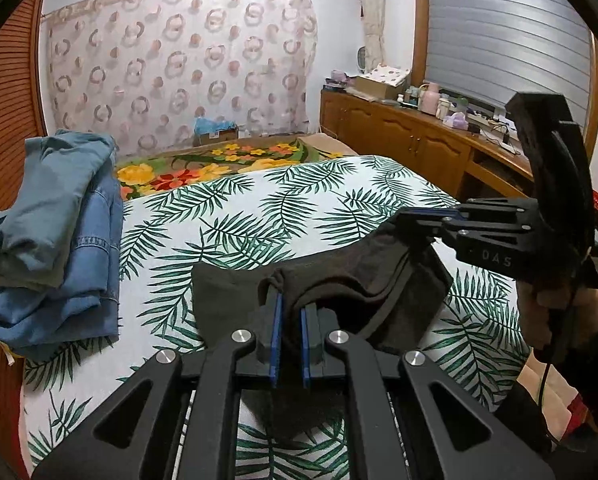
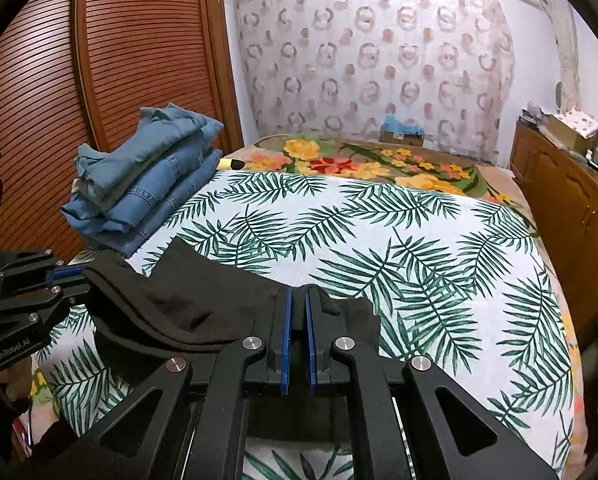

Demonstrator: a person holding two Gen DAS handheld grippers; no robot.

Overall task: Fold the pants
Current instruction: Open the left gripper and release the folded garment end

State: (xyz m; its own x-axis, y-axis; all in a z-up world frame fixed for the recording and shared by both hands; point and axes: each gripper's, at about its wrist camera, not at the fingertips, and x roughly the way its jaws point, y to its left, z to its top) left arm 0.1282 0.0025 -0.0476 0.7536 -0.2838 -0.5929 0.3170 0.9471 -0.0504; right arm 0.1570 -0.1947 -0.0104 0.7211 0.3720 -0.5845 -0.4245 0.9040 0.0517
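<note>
The bed [image 2: 439, 248] fills both views, covered by a white sheet [image 1: 259, 208] printed with green palm fronds. Beyond it a floral blanket [image 2: 359, 164] runs to the far end. On the sheet's left edge sits a stack of folded denim [image 2: 147, 184], and near the front edge the dark pants [image 1: 227, 296] lie partly on the sheet, bunched, one side lifted.

Black left gripper [image 1: 290, 304], blue-lined jaws, 4 silver screws.
</note>
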